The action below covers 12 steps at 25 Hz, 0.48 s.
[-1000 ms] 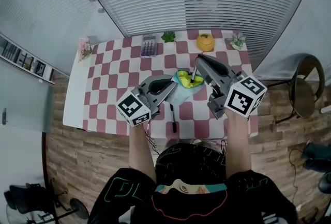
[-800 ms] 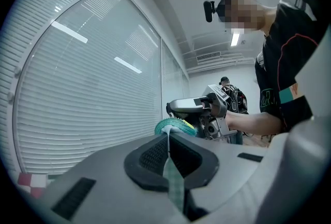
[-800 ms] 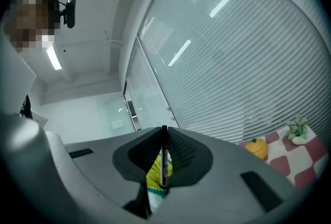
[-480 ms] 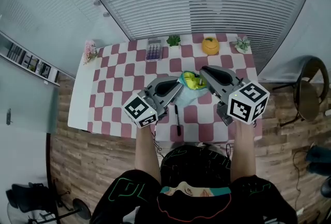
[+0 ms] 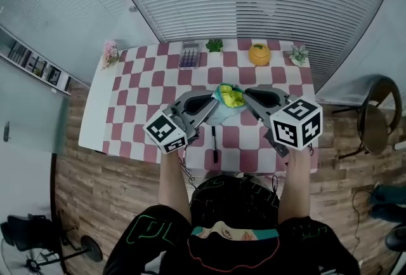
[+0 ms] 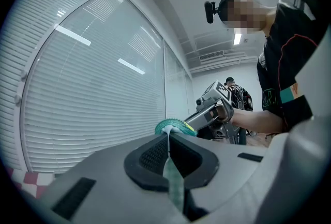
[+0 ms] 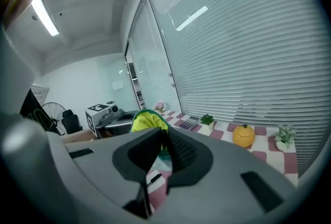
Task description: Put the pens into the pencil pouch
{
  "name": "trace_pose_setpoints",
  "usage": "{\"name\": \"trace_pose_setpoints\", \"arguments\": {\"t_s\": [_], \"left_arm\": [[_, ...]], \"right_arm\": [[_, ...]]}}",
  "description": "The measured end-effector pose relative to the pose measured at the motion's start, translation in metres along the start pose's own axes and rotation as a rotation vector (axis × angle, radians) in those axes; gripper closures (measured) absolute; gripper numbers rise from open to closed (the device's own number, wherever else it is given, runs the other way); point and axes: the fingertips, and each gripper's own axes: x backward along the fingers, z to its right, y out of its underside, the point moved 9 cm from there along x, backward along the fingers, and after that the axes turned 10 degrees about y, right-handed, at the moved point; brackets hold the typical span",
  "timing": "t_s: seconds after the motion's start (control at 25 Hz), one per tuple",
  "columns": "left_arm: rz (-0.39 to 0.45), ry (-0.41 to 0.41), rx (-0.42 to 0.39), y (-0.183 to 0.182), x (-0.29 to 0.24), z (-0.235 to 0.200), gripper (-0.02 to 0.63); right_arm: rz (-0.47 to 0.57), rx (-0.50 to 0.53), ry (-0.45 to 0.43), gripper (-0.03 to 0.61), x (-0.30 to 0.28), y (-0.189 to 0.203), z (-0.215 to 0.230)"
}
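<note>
Nearest, a loose pen [image 5: 214,143] lies on the table [image 5: 146,83] by its near edge, long axis running away from the person, between the two grippers. Just beyond, the left gripper [image 5: 210,105] is pressed together on the teal rim of the pouch [image 5: 227,97], holding the mouth up and open. The right gripper [image 5: 248,95], jaws narrowly apart on what looks like a thin dark pen, sits at the mouth's opposite side, tilted down toward the yellow lining. I judge a short drop would finish it. Beyond the pouch lie bare checks up to the calculator [image 5: 189,55] and pot [image 5: 259,54] at the far edge.
</note>
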Motion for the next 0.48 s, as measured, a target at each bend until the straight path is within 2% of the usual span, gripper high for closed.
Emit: {"name": "trace_pose_setpoints", "arguments": {"t_s": [0.2,0.28,0.4,0.48], "left_arm": [[-0.016,-0.021,-0.004,-0.004,0.011,0.005,0.615],[-0.027,-0.045,0.002,-0.002,0.022,0.008,0.615],[-0.043,-0.088,0.016,0.002,0.041,0.014,0.614],[-0.049,-0.109,0.024,0.004,0.051,0.016,0.615]], "right_arm": [[-0.071,0.045,-0.061,0.537,-0.014,0.004,-0.01],[-0.03,0.051,-0.1,0.534,-0.02,0.006,-0.016],[0.068,-0.014,-0.154,0.534,-0.023,0.005,-0.021],[0.126,-0.056,-0.156,0.532,-0.024,0.003,-0.021]]}}
